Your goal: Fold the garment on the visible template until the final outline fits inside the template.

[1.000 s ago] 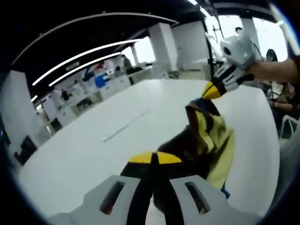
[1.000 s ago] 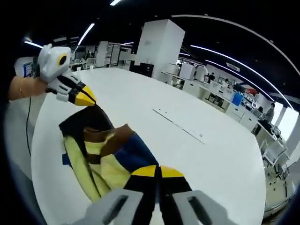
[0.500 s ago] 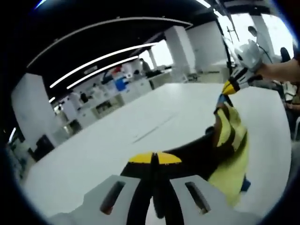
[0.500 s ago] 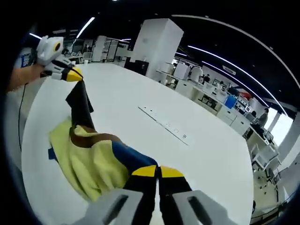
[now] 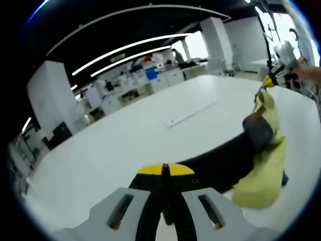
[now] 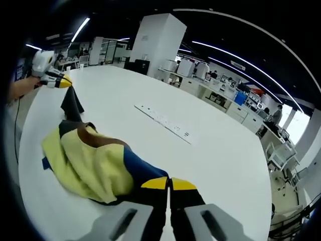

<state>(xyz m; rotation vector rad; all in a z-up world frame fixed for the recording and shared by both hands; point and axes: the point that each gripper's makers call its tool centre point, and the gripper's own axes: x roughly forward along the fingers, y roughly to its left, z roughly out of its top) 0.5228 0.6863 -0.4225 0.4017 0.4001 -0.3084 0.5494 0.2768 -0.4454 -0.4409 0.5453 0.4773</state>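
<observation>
Garment (image 6: 95, 165) held stretched above bench (image 6: 210, 150) — left gripper (image 5: 165, 173) and right gripper (image 6: 169, 184) fingers clenched on cloth; slip risked if overstretched.

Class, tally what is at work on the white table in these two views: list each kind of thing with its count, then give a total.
Garment (yellow, black, blue and brown): 1
Left tool and right tool, each shut on the garment: 2
White table: 1
Total: 4
</observation>
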